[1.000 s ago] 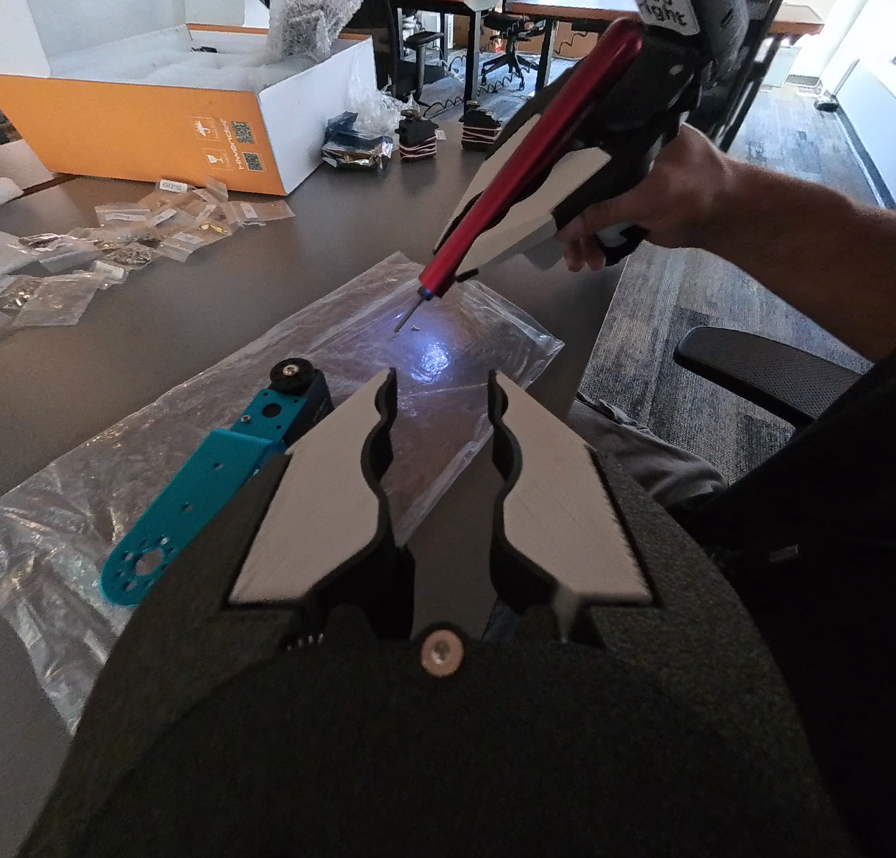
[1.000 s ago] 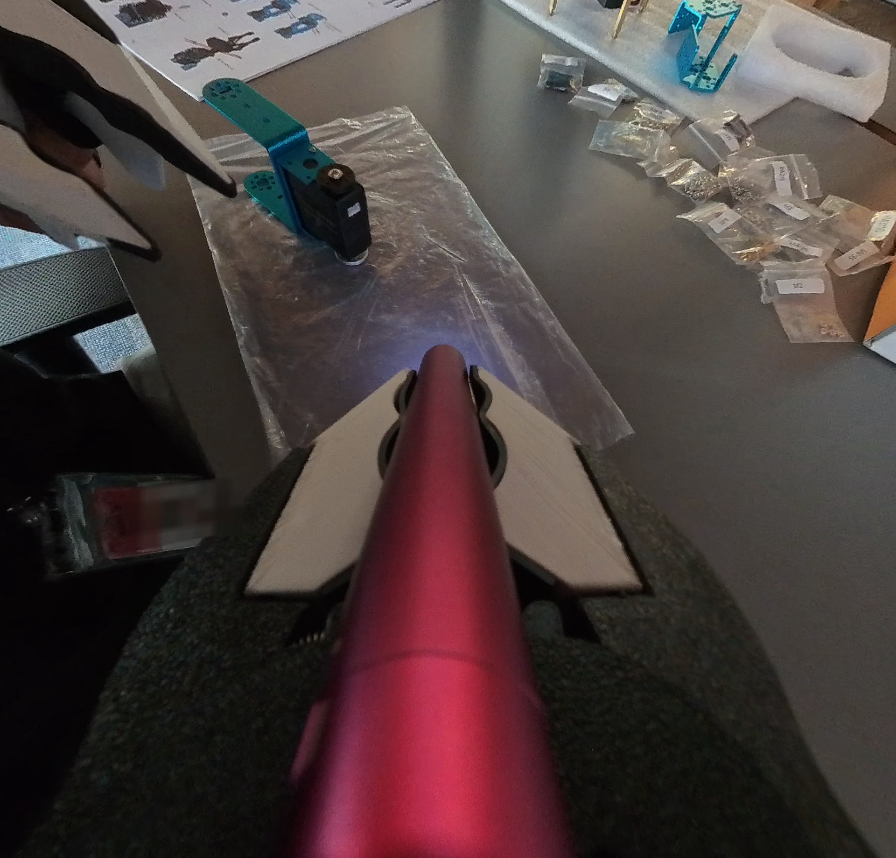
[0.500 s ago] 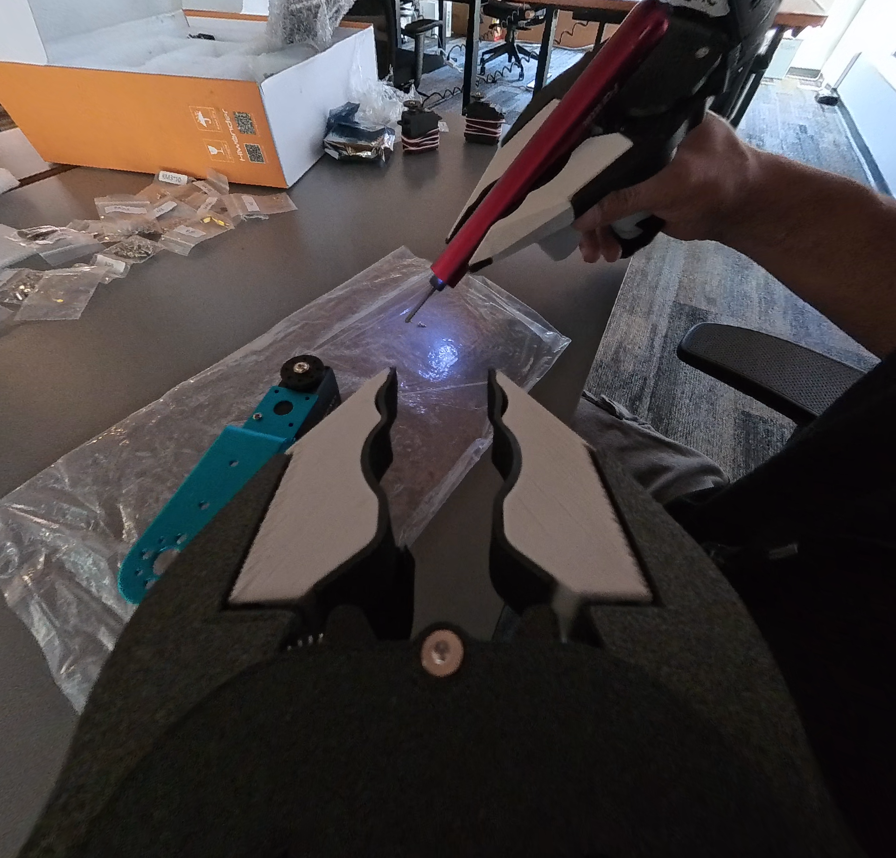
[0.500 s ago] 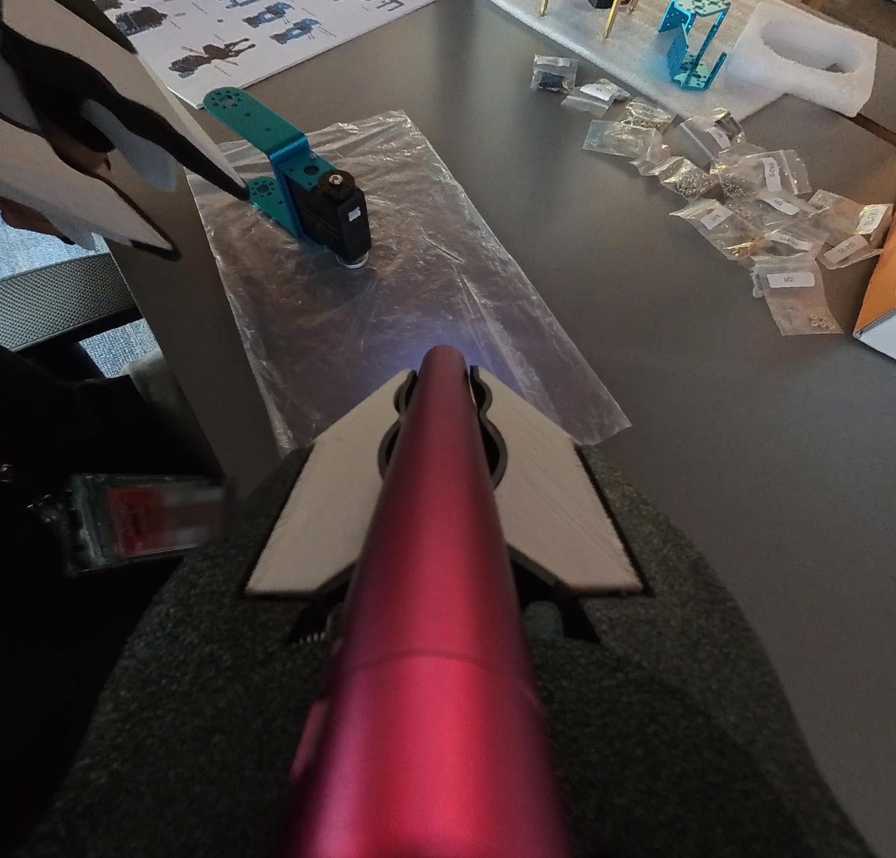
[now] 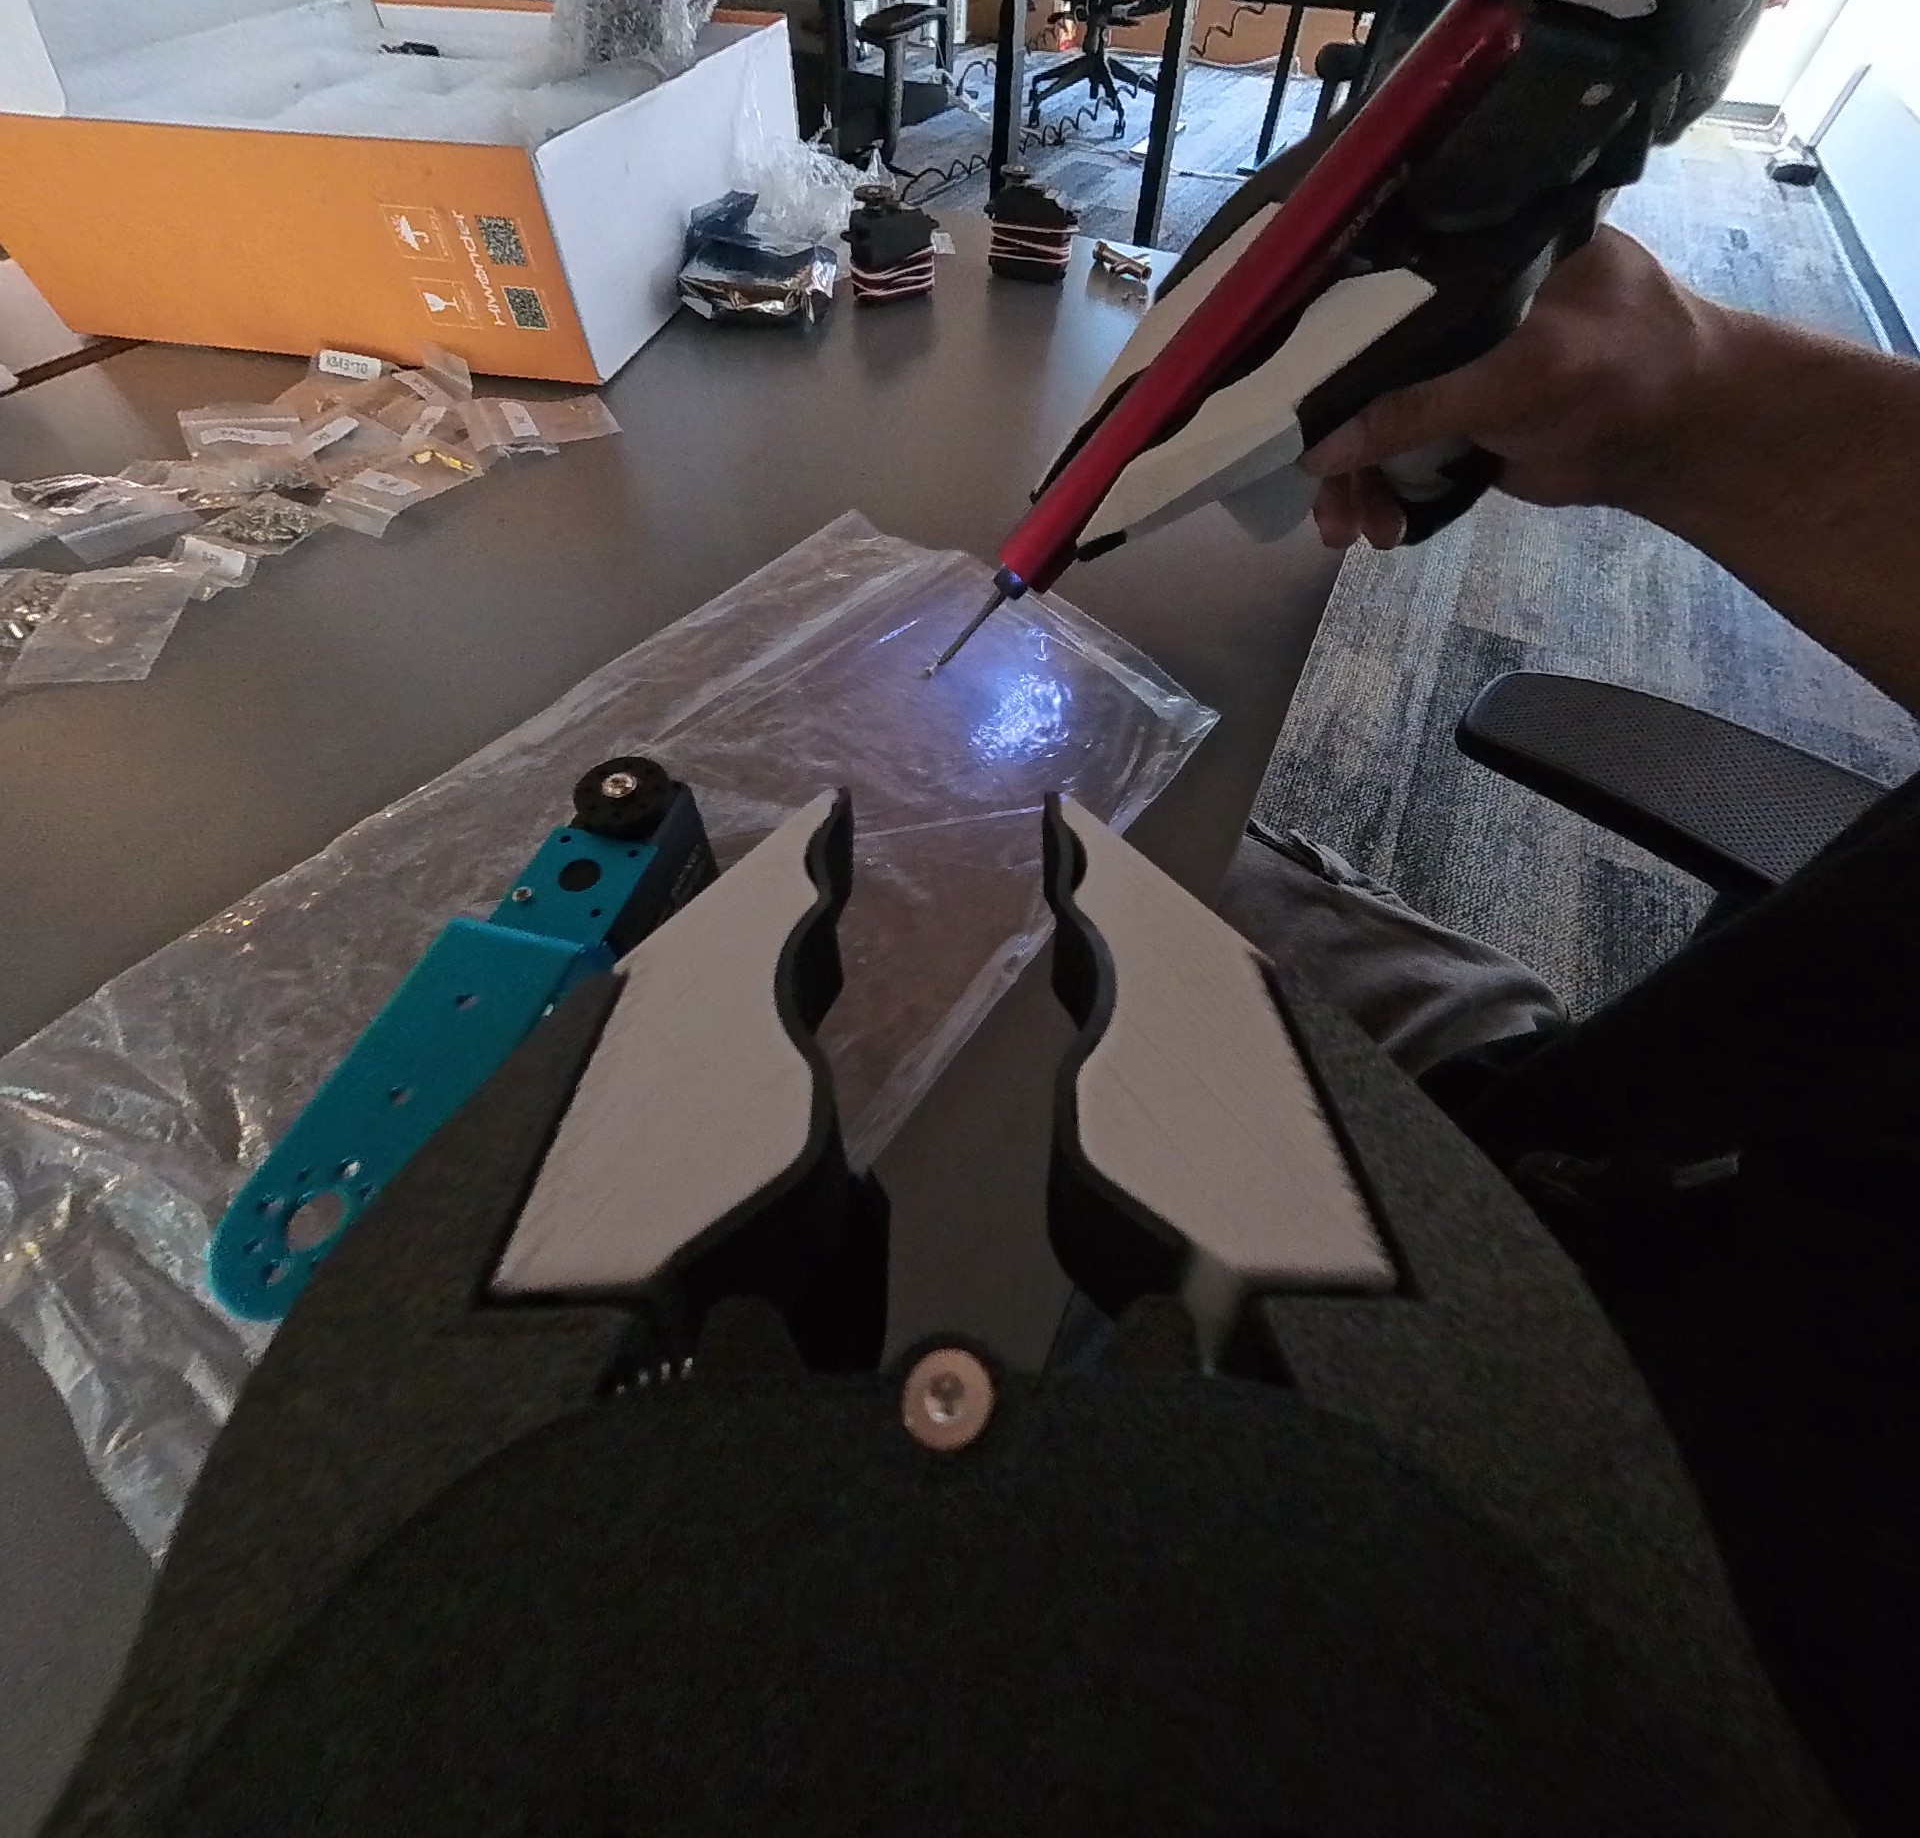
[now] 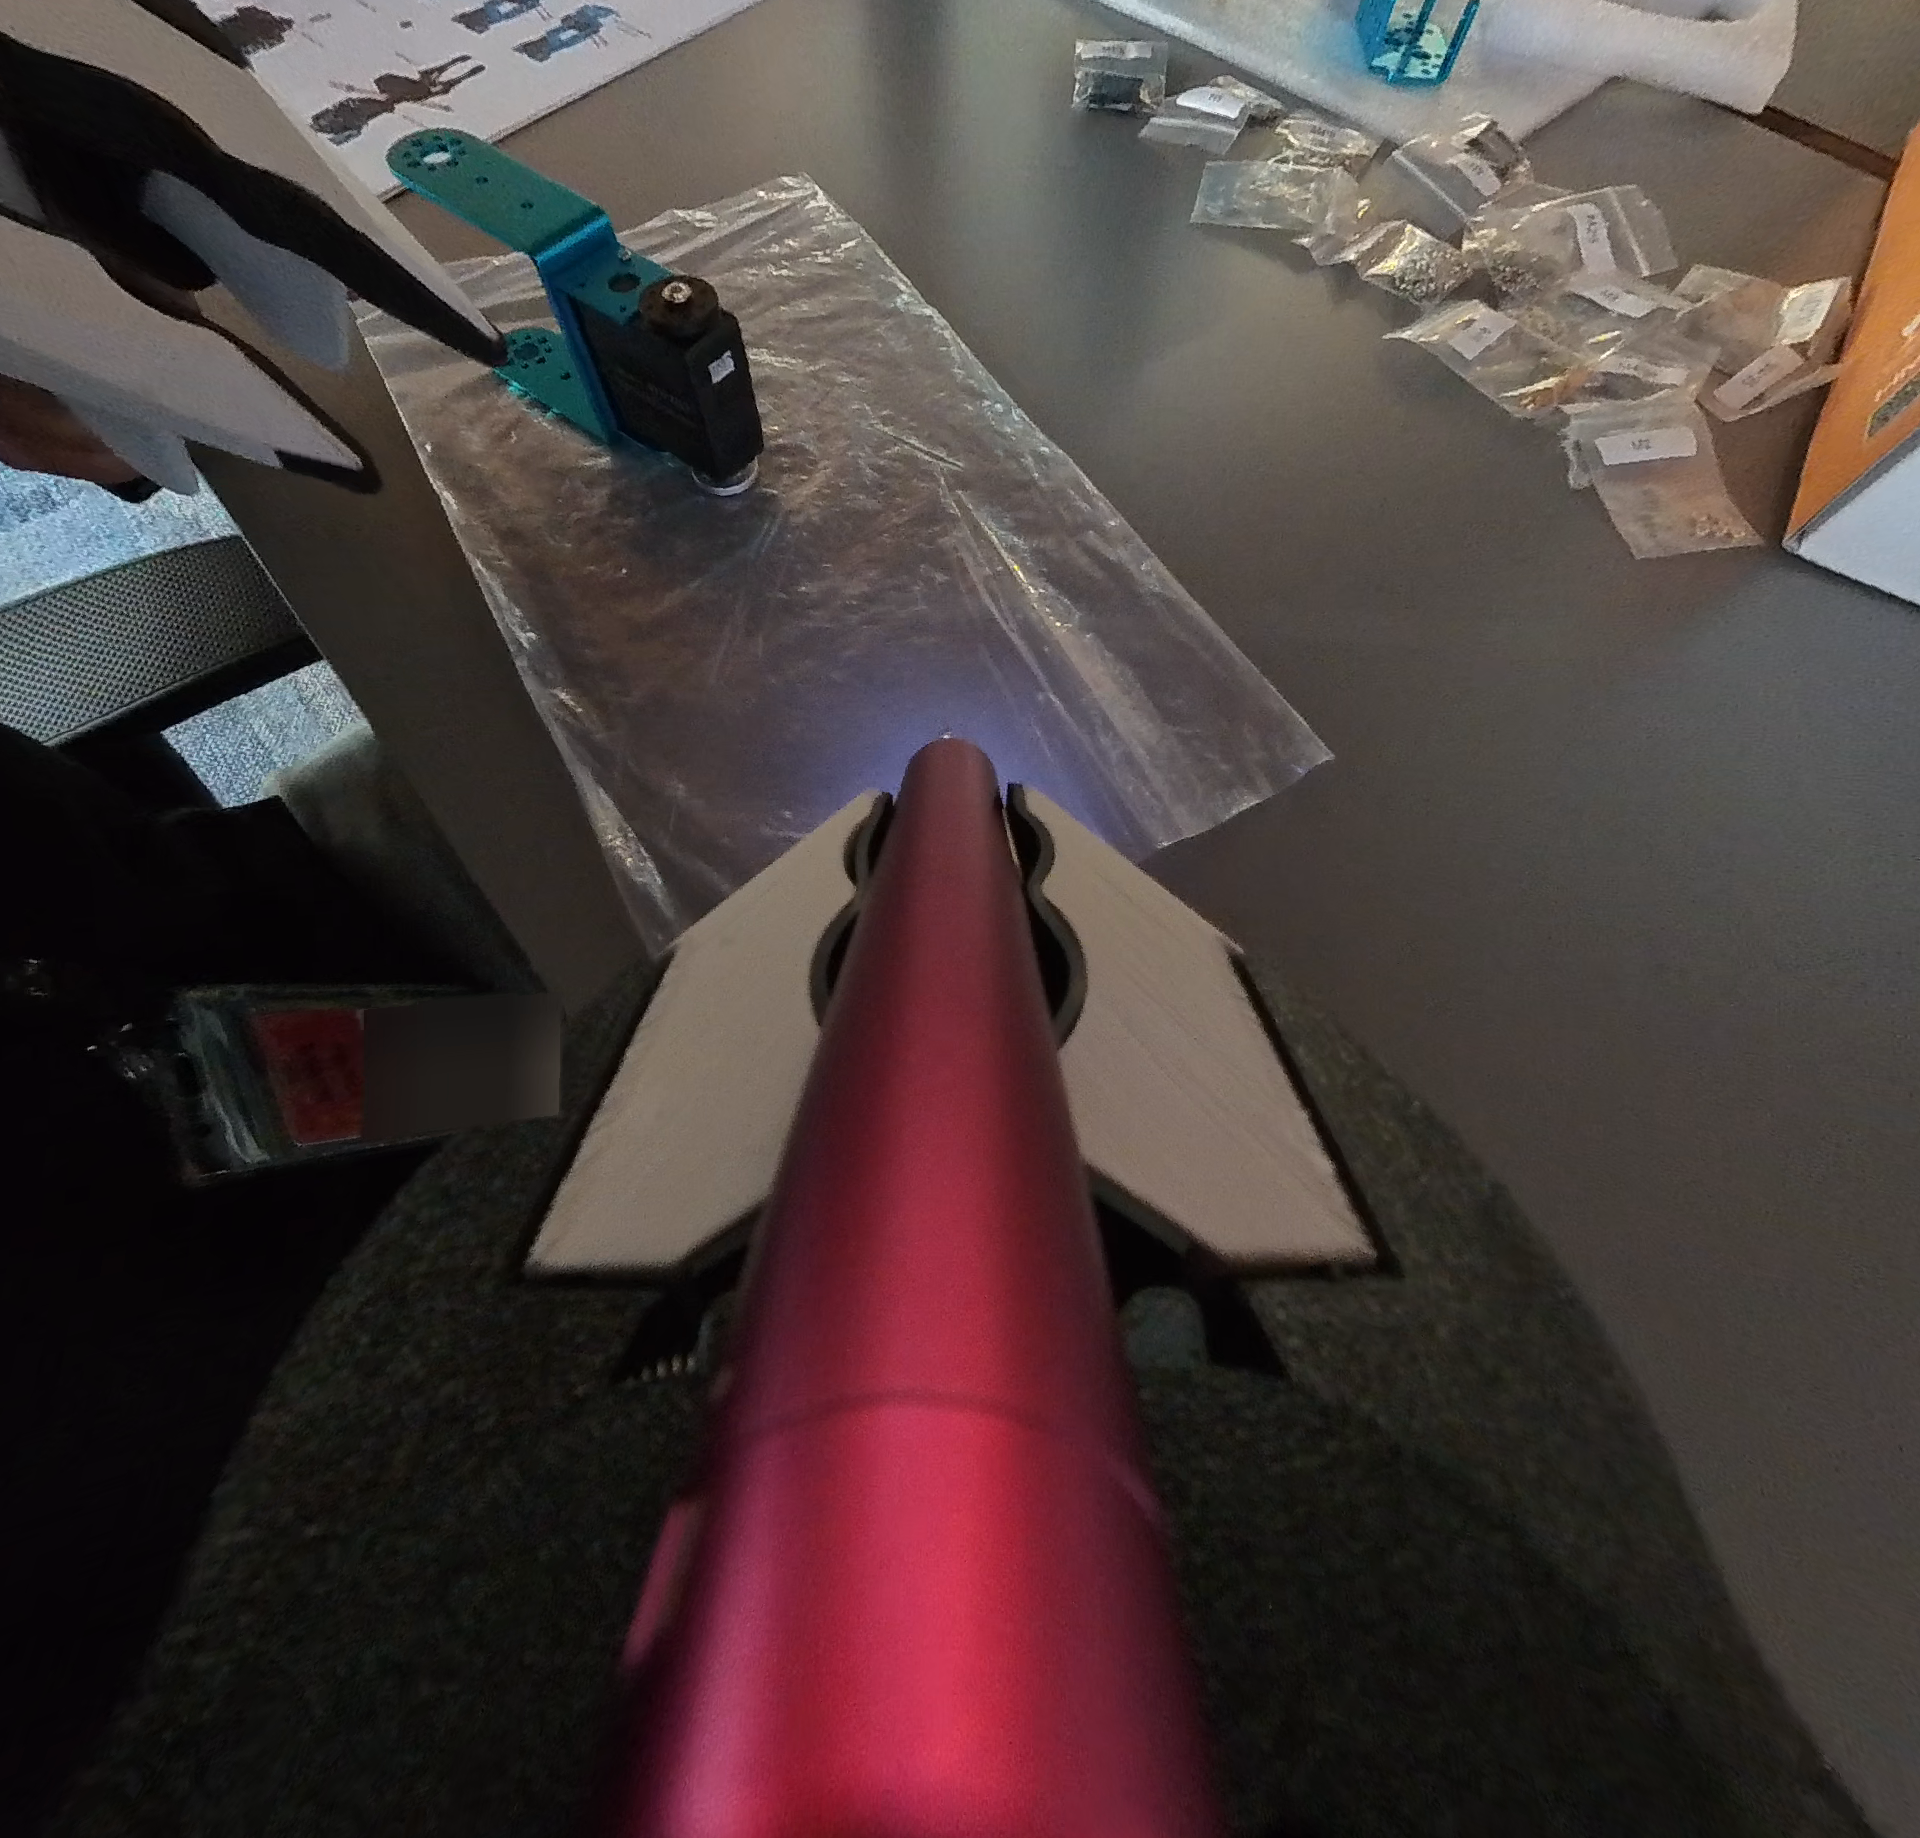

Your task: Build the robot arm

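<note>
My right gripper is shut on a red electric screwdriver; it also shows in the left wrist view, held by a hand. Its lit tip hovers just above a clear plastic sheet, with a small screw at the bit's end. A black servo in a teal metal bracket lies on the sheet, left of my left gripper, which is open and empty. In the right wrist view the servo and bracket sit at the sheet's far end, with the left gripper's fingertip close beside them.
An open orange and white box stands at the back left, with several small bags of hardware before it. Two more servos sit behind. An instruction sheet, a teal frame on white foam and a chair armrest are nearby.
The screwdriver has shifted right and slightly back over the sheet's far end, its light spot moving with it. My left gripper stays open and has drawn closer to the bracket.
</note>
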`<act>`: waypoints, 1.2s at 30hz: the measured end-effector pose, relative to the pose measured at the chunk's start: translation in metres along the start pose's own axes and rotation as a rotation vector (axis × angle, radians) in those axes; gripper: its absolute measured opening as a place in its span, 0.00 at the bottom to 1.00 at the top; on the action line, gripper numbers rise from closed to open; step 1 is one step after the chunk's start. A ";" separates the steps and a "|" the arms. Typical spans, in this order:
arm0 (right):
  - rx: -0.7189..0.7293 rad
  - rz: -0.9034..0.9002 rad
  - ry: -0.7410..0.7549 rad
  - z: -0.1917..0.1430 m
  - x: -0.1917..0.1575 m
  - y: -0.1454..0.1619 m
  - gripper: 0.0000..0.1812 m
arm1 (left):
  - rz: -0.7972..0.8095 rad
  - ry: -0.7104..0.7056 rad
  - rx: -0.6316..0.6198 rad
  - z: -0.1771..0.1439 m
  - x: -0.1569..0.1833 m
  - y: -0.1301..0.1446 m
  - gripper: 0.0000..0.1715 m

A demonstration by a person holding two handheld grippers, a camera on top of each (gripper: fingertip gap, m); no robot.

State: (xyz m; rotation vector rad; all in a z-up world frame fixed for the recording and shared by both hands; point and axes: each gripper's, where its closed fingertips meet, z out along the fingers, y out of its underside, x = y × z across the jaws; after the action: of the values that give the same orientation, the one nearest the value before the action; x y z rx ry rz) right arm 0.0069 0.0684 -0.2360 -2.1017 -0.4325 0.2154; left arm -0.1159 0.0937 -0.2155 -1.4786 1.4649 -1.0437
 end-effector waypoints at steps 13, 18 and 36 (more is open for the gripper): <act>0.024 0.001 0.012 -0.008 0.002 -0.002 0.12 | 0.026 -0.003 -0.030 0.007 0.005 0.000 0.21; 0.003 0.012 0.031 -0.011 0.010 0.007 0.12 | 0.035 -0.003 -0.040 0.010 0.006 0.000 0.21; 0.097 0.065 -0.051 -0.026 -0.002 -0.008 0.12 | 0.099 0.005 -0.172 0.037 0.008 0.002 0.20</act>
State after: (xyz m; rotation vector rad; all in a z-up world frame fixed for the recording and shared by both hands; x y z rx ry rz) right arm 0.0116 0.0510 -0.2149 -2.0203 -0.3762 0.3220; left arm -0.0824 0.0850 -0.2301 -1.5054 1.6489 -0.8802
